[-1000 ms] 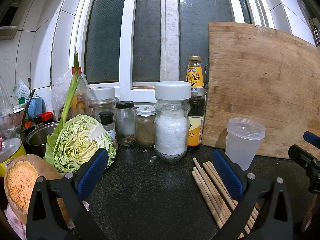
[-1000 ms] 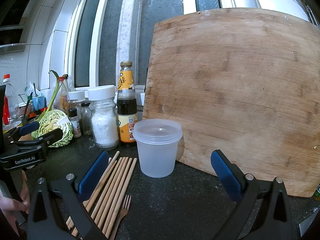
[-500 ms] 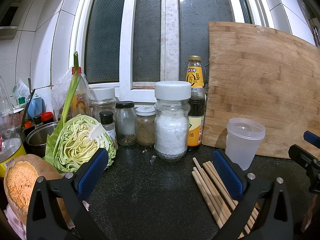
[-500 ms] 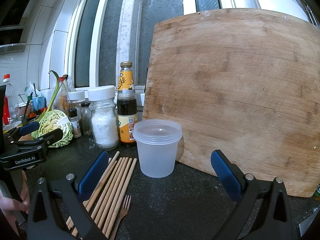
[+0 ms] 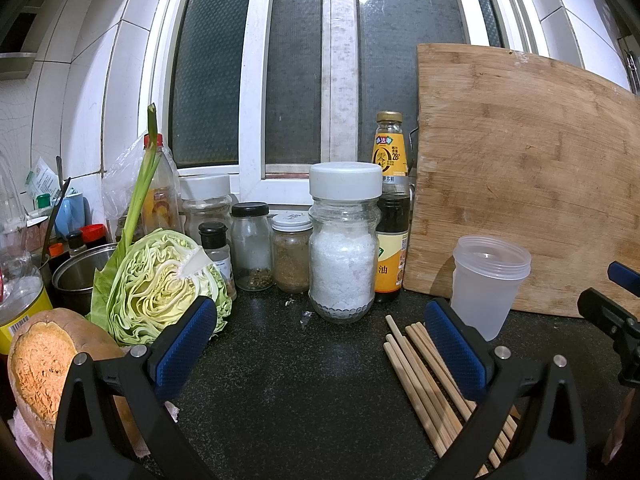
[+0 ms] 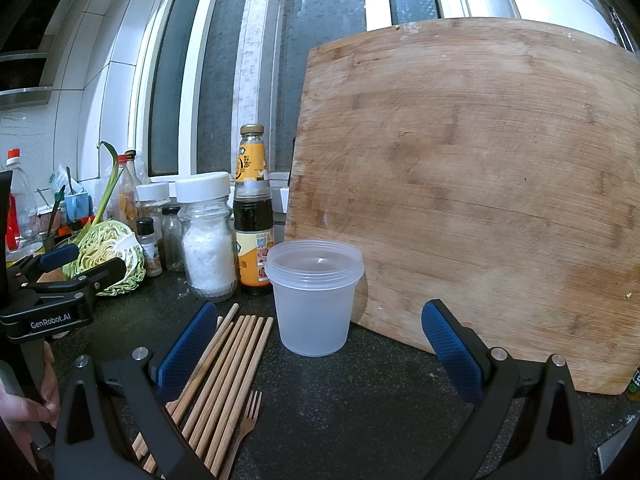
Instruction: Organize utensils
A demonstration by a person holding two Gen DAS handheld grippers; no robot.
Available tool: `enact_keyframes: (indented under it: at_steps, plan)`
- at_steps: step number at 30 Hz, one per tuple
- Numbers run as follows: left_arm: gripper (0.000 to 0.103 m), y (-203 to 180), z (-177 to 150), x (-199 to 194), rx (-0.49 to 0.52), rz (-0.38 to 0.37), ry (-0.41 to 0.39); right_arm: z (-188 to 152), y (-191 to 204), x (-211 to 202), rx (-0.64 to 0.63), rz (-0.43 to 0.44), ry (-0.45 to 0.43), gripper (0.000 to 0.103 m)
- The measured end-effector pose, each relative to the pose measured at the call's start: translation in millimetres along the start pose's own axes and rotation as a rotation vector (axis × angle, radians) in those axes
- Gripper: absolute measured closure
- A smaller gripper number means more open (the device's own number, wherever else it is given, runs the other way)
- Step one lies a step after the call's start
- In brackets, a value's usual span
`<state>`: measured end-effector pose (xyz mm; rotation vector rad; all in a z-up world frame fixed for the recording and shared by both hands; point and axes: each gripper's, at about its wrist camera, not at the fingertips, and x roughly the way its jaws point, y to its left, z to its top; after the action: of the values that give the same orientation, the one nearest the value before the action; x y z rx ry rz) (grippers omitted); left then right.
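Several wooden chopsticks (image 6: 224,364) lie side by side on the dark counter, with a small wooden fork (image 6: 246,416) beside them. They also show in the left wrist view (image 5: 424,384). A clear plastic cup (image 6: 314,296) stands upright just behind them, in front of the cutting board; it also shows in the left wrist view (image 5: 488,280). My left gripper (image 5: 320,344) is open and empty above the counter, left of the chopsticks. My right gripper (image 6: 320,344) is open and empty, with its left finger over the chopsticks and the cup straight ahead.
A large wooden cutting board (image 6: 480,184) leans against the window. A salt jar (image 5: 344,240), a sauce bottle (image 5: 392,208) and spice jars (image 5: 252,248) line the back. A cut cabbage (image 5: 160,284), a sweet potato (image 5: 44,356) and a metal pot (image 5: 76,280) sit at left.
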<state>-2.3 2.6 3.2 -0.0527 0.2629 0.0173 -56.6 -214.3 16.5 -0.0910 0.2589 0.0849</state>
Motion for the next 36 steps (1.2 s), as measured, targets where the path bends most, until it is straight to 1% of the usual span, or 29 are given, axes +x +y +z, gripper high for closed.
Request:
enact_keyframes:
  at_steps: [4, 10, 11, 13, 14, 15, 16, 17, 18, 19, 21, 22, 24, 26, 27, 28, 29, 30, 31, 32, 34, 35, 36]
  plan:
    - [0.000, -0.3, -0.5, -2.5, 0.006, 0.000, -0.010, 0.1, -0.5, -0.1, 0.004, 0.003, -0.003, 0.000]
    - [0.000, -1.6, -1.2, -0.7, 0.021, -0.001, -0.002, 3.3, -1.1, 1.9, 0.006, -0.003, -0.007, 0.000]
    - [0.000, -2.0, -1.3, -0.4, 0.022, 0.000, 0.000, 3.2, -1.5, 1.6, 0.009, 0.003, -0.005, 0.000]
    - [0.000, -2.6, -1.0, -3.7, 0.024, 0.015, -0.014, 9.2, -5.4, -0.8, 0.035, 0.053, 0.022, 0.000]
    - [0.000, -4.7, -0.7, -9.1, 0.035, 0.055, -0.039, 12.1, -9.1, -8.0, 0.067, 0.075, 0.028, 0.000]
    - [0.000, -7.3, -0.1, -18.3, 0.048, 0.089, -0.089, 17.7, -14.9, -17.6, 0.121, 0.110, 0.021, 0.000]
    - [0.000, -10.6, 0.6, -28.4, 0.068, 0.084, -0.141, 22.2, -18.7, -24.8, 0.154, 0.137, 0.010, 0.000]
    - [0.000, -14.5, 1.5, -37.9, 0.097, 0.060, -0.185, 32.0, -23.8, -36.2, 0.195, 0.179, -0.017, 0.000]
    - [0.000, -19.1, 2.7, -46.4, 0.123, 0.049, -0.214, 40.7, -27.2, -45.0, 0.216, 0.197, -0.046, 0.000]
    - [0.000, -23.9, 5.5, -55.0, 0.141, 0.064, -0.249, 47.7, -29.0, -51.6, 0.226, 0.195, -0.072, 0.000]
    - [0.000, -31.8, 14.6, -68.8, 0.149, 0.104, -0.316, 69.8, -32.4, -61.0, 0.227, 0.122, -0.134, 0.000]
    - [0.000, -33.8, 19.8, -74.4, 0.146, 0.105, -0.335, 83.5, -32.0, -61.9, 0.197, 0.078, -0.161, 0.000]
    - [0.000, -34.6, 32.9, -77.1, 0.119, 0.049, -0.327, 103.0, -27.8, -59.0, 0.123, 0.023, -0.189, 0.000]
    - [0.000, -31.4, 45.9, -72.1, 0.073, -0.040, -0.300, 115.7, -21.1, -48.9, 0.063, -0.046, -0.162, 0.000]
    - [0.000, -30.0, 52.3, -67.1, 0.053, -0.063, -0.280, 120.1, -18.3, -39.7, 0.046, -0.068, -0.138, 0.000]
    - [0.000, -30.5, 55.8, -60.0, 0.039, -0.049, -0.246, 122.5, -16.9, -29.3, 0.047, -0.061, -0.130, 0.000]
    - [0.000, -33.4, 59.2, -53.5, 0.042, 0.010, -0.220, 121.7, -16.7, -23.8, 0.060, -0.050, -0.134, 0.000]
    - [0.000, -36.2, 61.7, -47.6, 0.055, 0.090, -0.200, 119.1, -16.4, -13.7, 0.088, -0.038, -0.140, 0.000]
    - [0.000, -39.1, 58.7, -40.6, 0.065, 0.144, -0.180, 115.2, -16.3, -2.3, 0.107, -0.023, -0.134, 0.000]
    - [0.000, -39.2, 57.5, -37.6, 0.070, 0.157, -0.176, 111.0, -15.5, 5.9, 0.106, -0.007, -0.121, 0.000]
    - [0.000, -36.2, 53.6, -28.4, 0.061, 0.117, -0.135, 103.3, -15.4, 25.8, 0.091, 0.025, -0.095, 0.000]
    - [0.000, -34.6, 50.8, -24.1, 0.055, 0.101, -0.111, 96.7, -14.7, 34.9, 0.084, 0.019, -0.075, 0.000]
    - [0.000, -31.6, 49.3, -17.6, 0.053, 0.089, -0.086, 93.3, -13.6, 42.6, 0.081, -0.018, -0.025, 0.001]
